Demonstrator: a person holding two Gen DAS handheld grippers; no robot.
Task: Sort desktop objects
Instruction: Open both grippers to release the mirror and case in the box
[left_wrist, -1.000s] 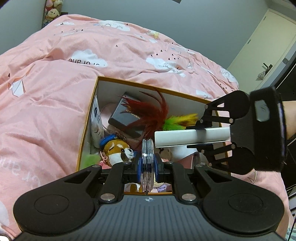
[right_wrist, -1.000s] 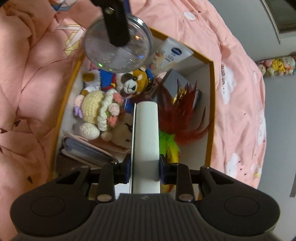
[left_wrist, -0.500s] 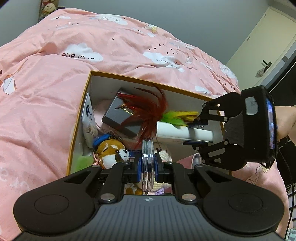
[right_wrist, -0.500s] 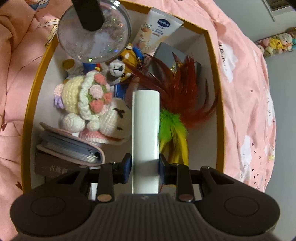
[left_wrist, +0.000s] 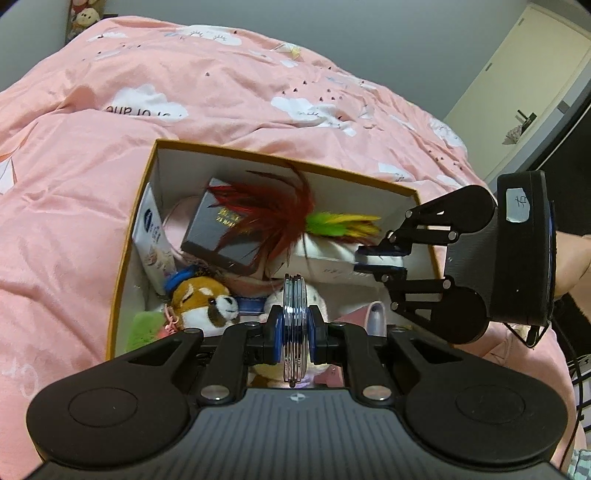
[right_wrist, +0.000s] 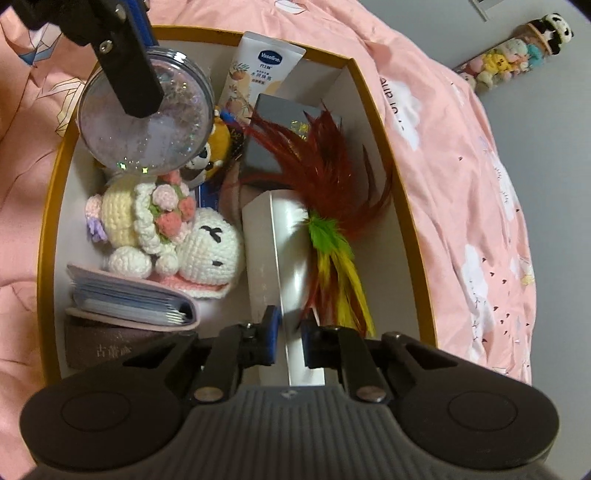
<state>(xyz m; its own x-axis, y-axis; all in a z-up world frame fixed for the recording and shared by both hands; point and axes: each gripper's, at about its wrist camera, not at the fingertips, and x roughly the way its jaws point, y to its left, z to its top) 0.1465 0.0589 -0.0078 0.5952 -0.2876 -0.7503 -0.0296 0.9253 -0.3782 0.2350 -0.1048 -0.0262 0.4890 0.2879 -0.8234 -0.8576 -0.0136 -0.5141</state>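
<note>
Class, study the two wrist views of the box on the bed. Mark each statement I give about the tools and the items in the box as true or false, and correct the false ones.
1. The left tool is shut on a clear round glitter disc. True.
2. The white rectangular box lies outside the orange-rimmed box. False: it lies inside, beside the red feathers.
3. The right tool holds a lotion tube. False: its jaws flank the white rectangular box; the lotion tube leans at the far wall.
4. A crocheted doll lies inside the orange-rimmed box. True.
5. The orange-rimmed box sits on a pink bedspread. True.
</note>
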